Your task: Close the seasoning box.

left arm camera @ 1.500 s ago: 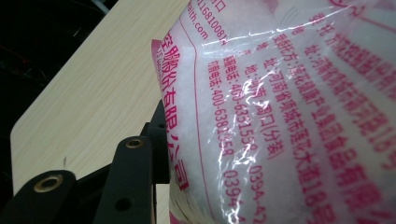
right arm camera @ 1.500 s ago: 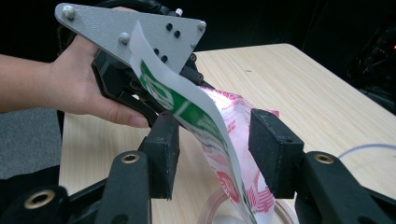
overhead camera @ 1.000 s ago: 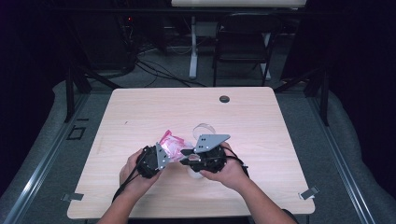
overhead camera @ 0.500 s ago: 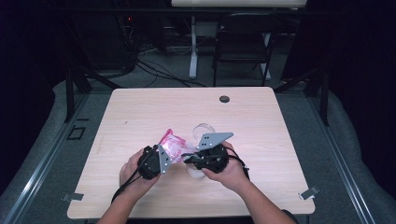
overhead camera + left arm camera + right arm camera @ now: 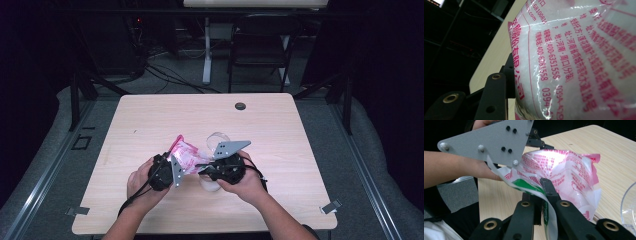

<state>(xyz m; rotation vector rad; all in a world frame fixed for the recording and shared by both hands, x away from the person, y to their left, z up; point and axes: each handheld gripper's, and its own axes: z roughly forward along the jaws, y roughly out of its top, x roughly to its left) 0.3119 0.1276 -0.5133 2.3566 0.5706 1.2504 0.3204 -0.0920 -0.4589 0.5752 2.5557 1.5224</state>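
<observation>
A pink-and-white plastic bag point(image 5: 186, 154) with red print and white grains inside hangs just above the table between both grippers. My left gripper point(image 5: 179, 169) grips its left side; in the left gripper view the bag point(image 5: 579, 57) bulges against my one visible finger point(image 5: 495, 97), and the other is hidden behind it. My right gripper point(image 5: 544, 185) is shut on a folded edge of the bag point(image 5: 564, 170), where a green strip shows. In the high view the right gripper point(image 5: 201, 169) points left at the bag.
A clear plastic bowl point(image 5: 218, 138) stands on the wooden table point(image 5: 150, 120) just behind the right hand, and its rim point(image 5: 629, 205) shows in the right gripper view. A black round grommet point(image 5: 240, 106) sits near the far edge.
Both hands stay where they were, near the middle of the table's front, with the bag between the grippers. The bag has barely shifted.
</observation>
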